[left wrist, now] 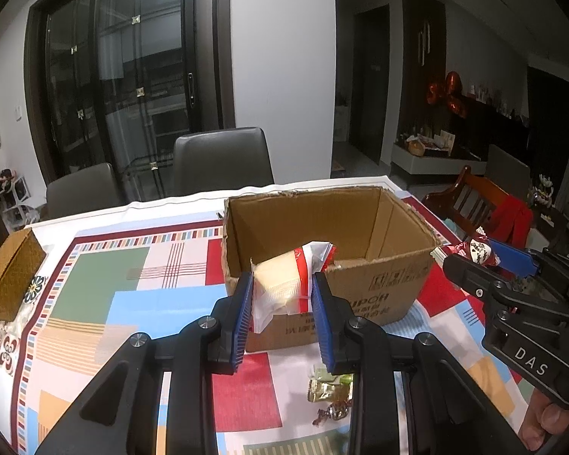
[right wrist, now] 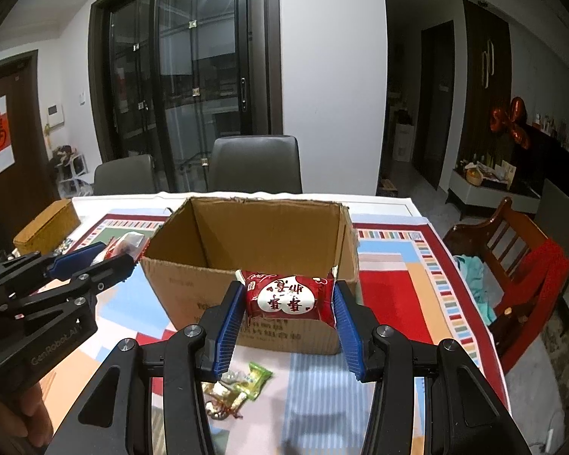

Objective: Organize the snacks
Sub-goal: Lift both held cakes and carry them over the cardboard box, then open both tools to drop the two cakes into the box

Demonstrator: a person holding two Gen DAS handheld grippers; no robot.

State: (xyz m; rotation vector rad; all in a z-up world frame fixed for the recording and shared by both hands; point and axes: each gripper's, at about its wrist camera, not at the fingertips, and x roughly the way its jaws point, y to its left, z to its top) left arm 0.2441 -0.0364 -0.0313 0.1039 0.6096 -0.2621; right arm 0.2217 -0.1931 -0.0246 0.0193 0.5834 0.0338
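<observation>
An open cardboard box (left wrist: 360, 280) (right wrist: 193, 288) stands on the patterned tablecloth. My left gripper (left wrist: 282, 292) (right wrist: 127, 252) is shut on a clear-and-red snack packet with a pale cake inside (left wrist: 280, 284), held just in front of the box's near wall. My right gripper (right wrist: 289, 299) (left wrist: 481, 254) is shut on a red snack packet with white printing (right wrist: 288, 297) (left wrist: 480, 252), also raised before the box's near rim. Small wrapped candies (left wrist: 328, 388) (right wrist: 242, 381) lie on the cloth below the grippers.
A woven tan box (left wrist: 9, 273) (right wrist: 47, 227) sits at the table's left. Two grey chairs (left wrist: 222, 159) stand behind the table, and a wooden chair with red cloth (right wrist: 523, 265) is to the right. A hand (left wrist: 550, 421) holds the right gripper.
</observation>
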